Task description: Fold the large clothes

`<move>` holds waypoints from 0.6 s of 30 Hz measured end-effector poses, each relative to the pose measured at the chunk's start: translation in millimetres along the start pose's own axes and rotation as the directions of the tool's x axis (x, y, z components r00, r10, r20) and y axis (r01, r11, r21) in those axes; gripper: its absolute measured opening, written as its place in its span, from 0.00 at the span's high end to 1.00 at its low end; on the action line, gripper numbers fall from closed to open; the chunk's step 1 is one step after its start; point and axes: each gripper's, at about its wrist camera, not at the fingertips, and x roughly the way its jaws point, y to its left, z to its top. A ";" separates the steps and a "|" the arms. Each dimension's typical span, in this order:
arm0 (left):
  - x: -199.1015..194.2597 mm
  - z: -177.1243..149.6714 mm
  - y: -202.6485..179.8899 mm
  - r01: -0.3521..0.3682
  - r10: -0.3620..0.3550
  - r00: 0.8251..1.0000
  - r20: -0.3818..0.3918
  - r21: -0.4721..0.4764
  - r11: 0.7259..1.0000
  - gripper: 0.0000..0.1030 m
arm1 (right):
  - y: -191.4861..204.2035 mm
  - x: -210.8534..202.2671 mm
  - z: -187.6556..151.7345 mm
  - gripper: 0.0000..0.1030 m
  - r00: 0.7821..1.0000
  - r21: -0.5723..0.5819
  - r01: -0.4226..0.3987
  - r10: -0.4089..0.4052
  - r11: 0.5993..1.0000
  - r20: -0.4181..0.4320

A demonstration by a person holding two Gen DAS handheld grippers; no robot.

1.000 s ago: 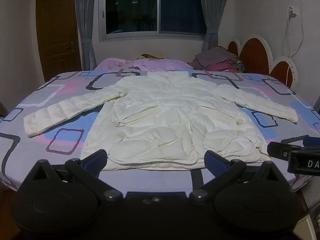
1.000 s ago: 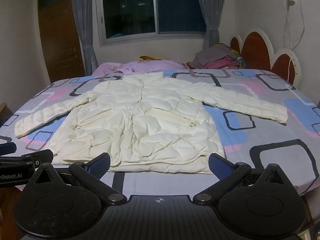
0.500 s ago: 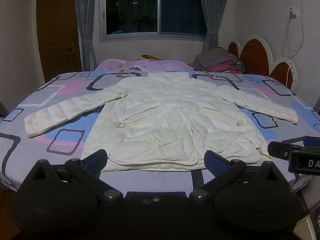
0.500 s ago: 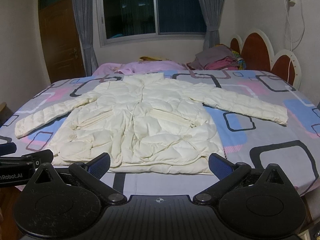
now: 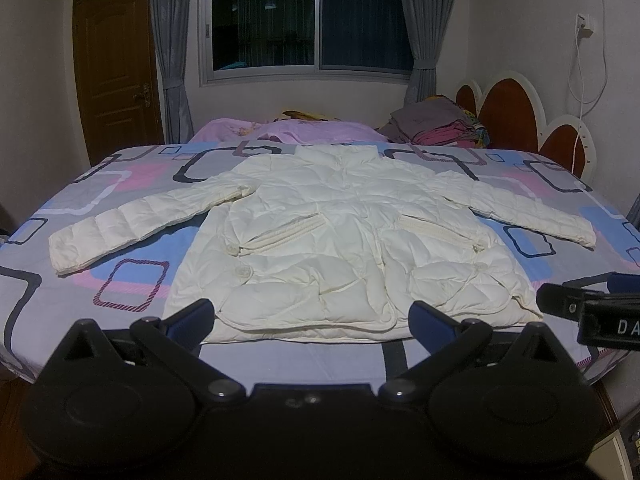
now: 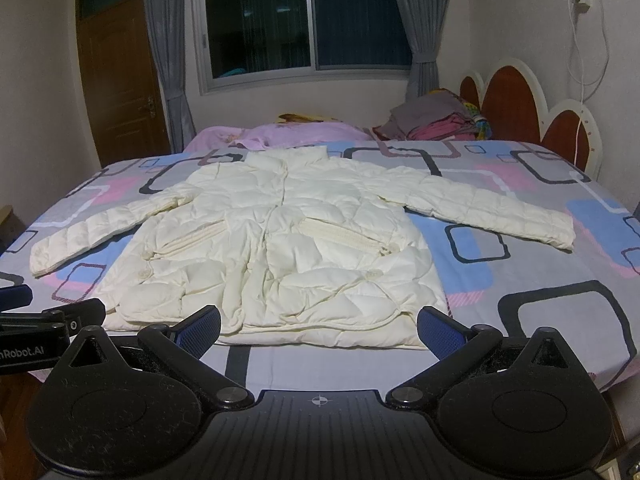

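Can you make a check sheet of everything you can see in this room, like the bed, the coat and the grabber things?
Surface: bed with a grey sheet patterned in pink and blue squares.
Job's things: white puffy jacket lying flat, front up, both sleeves spread out, unfolded.
Clutter: pink blanket and a pile of clothes at the far side.
Grippers: left gripper and right gripper both have jaws open, holding nothing, near the jacket's hem.
Cables: white cable hanging from a wall socket.
Surroundings: dark window, grey curtains, brown door, red headboard.
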 end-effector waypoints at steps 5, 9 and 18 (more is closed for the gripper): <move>-0.9 0.8 0.7 0.000 0.000 1.000 0.003 0.002 1.000 0.00 | 0.3 -0.3 0.0 0.00 1.000 0.000 0.000 0.000 1.000 0.000; -1.8 1.0 1.5 -0.001 0.001 1.000 0.003 -0.001 1.000 0.00 | 0.6 -0.4 0.0 0.00 1.000 -0.001 0.000 0.000 1.000 0.001; -3.4 2.7 2.2 0.000 0.000 1.000 0.004 0.000 1.000 0.00 | 1.3 -2.0 1.9 0.00 1.000 -0.004 0.001 -0.001 1.000 0.003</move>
